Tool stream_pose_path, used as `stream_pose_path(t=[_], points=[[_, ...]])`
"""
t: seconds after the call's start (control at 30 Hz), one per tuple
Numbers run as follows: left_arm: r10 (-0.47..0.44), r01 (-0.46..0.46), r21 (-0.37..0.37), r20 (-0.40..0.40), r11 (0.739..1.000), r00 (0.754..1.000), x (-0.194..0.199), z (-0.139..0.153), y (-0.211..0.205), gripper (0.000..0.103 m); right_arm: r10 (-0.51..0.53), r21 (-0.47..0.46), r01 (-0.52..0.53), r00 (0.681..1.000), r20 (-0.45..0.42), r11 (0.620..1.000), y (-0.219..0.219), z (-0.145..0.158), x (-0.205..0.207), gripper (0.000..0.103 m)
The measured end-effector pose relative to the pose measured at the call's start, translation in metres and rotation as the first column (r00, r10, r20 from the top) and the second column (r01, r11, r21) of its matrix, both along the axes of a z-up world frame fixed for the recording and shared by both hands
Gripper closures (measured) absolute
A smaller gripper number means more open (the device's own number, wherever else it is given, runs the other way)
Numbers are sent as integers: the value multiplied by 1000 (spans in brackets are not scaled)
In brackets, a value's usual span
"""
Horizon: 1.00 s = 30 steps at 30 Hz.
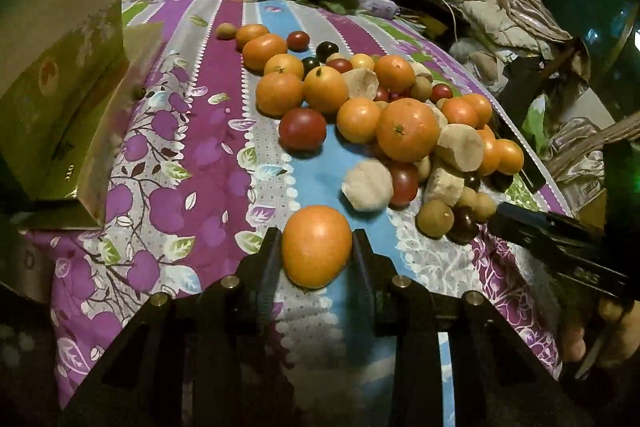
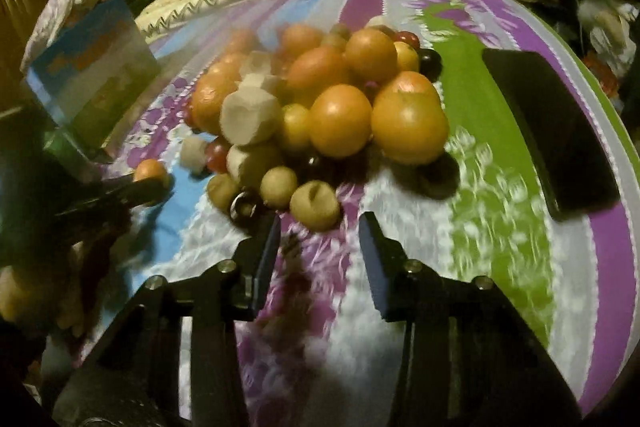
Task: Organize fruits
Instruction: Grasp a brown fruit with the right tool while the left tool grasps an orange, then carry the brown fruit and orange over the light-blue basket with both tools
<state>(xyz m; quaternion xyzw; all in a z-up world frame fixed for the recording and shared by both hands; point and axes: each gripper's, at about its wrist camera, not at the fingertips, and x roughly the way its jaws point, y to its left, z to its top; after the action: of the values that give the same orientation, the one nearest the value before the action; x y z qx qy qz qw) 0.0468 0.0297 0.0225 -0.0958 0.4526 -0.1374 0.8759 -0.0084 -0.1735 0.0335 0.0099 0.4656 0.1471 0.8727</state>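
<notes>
Left gripper (image 1: 316,239) jaws clamp a smooth orange tangerine (image 1: 316,247), near the fruit pile (image 1: 384,115) on the bed (image 1: 192,147). Right gripper (image 2: 320,227) jaws gape, empty.

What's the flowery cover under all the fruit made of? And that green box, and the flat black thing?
The flowery cover looks like woven cloth: printed leaves and stripes, soft and matte. The green box seems to be cardboard with a slightly glossy print, since its open flap is thin and stiff. The flat black thing looks like a phone, glass or plastic, smooth and shiny; the blur leaves that open.
</notes>
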Motion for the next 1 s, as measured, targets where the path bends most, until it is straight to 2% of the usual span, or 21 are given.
stream_pose_path(t=[0.17, 0.23, 0.27, 0.3, 0.33, 0.47, 0.67, 0.77, 1.0], points=[[6, -6, -3, -9, 1000, 1000, 3, -3, 0, 67, 24, -44, -23, 1000, 8, 999, 8, -5, 6, 65], [8, -8, -1, -11, 1000, 1000, 5, -3, -1, 67, 20, -66, -19, 1000, 14, 998, 11, -5, 6, 68], [9, -9, 4, -12, 1000, 1000, 5, -3, -2, 67, 12, -84, -11, 1000, 17, 996, 12, -5, 5, 76], [10, -10, 10, -12, 1000, 1000, 5, -3, -3, 67, 5, -96, -3, 1000, 19, 995, 12, -5, 3, 75], [11, -11, 16, -11, 1000, 1000, 5, -2, -4, 67, -26, -125, 23, 1000, -16, 992, 12, -4, 2, 76], [30, -30, 49, -1, 998, 1000, -1, 7, -7, 67, -89, -123, 88, 996, 3, 988, 12, 10, -7, 76], [94, -101, 112, 74, 988, 993, -28, 58, -2, 67, -168, -118, 177, 982, 86, 977, 28, 61, -29, 76], [155, -165, 108, 94, 980, 983, -48, 92, 12, 67, -151, -92, 166, 977, 152, 982, 43, 85, -40, 76], [215, -234, 111, 159, 966, 964, -84, 150, 44, 67, -98, -87, 118, 973, 208, 989, 78, 120, -57, 76]])
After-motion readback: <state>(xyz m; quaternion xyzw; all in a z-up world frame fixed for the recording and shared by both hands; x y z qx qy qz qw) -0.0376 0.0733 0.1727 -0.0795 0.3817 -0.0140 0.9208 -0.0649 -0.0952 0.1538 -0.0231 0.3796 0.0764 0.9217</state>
